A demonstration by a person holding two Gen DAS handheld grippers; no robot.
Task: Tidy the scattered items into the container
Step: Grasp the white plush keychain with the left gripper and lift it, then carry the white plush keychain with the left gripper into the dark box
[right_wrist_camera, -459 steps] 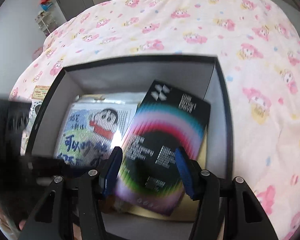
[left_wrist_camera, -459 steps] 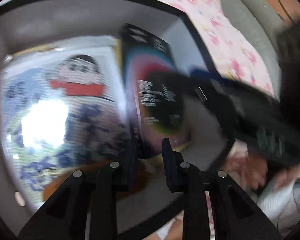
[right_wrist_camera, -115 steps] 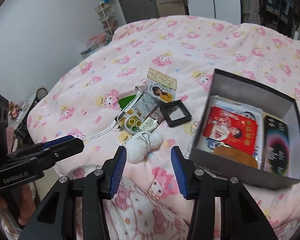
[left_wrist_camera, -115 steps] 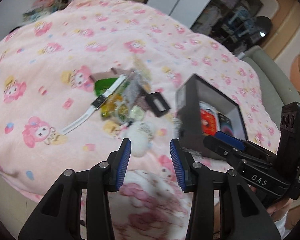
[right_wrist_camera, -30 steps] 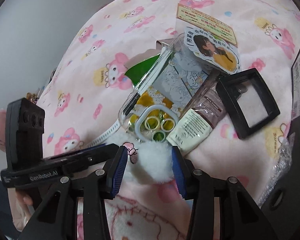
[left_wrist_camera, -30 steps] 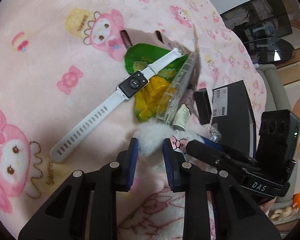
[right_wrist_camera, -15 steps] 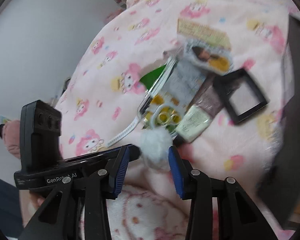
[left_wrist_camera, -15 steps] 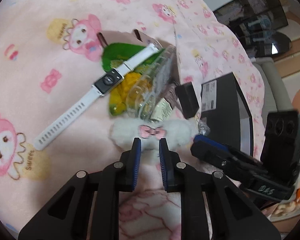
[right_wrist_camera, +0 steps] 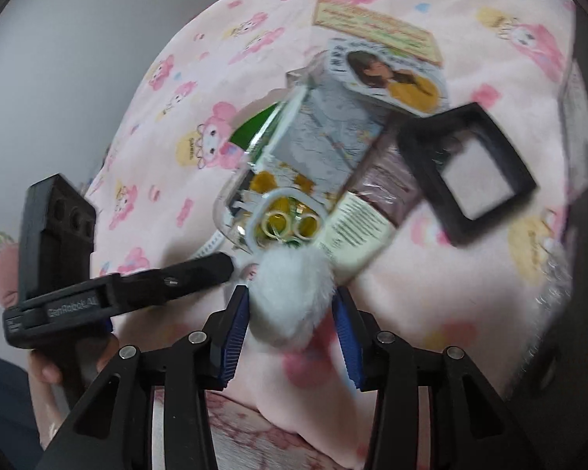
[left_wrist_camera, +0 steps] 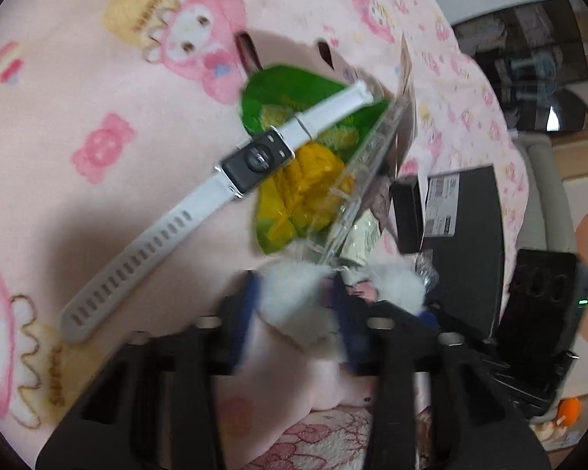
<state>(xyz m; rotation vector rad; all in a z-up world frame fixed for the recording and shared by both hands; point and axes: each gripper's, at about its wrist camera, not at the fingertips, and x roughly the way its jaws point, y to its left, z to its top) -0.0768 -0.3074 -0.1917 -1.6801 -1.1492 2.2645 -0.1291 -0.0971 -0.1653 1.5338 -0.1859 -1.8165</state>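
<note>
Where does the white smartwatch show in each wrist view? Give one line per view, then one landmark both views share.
Left wrist view: the white smartwatch lies diagonally across the centre-left, on the green packet.
Right wrist view: only a bit of strap shows, left of centre.
Shared landmark: the white fluffy toy, bottom centre between the tongs.

— What lies under everything?

— A soft pink fleece blanket (left_wrist_camera: 98,90) printed with pink and yellow cartoon bunnies, spread over the bed.

— And beyond it?

— In the right wrist view, a plain pale grey wall (right_wrist_camera: 58,39) on the left. In the left wrist view, dark glass-fronted shelving (left_wrist_camera: 529,51) at the top right, blurred, and a grey padded edge (left_wrist_camera: 545,196) just beside the blanket.
</note>
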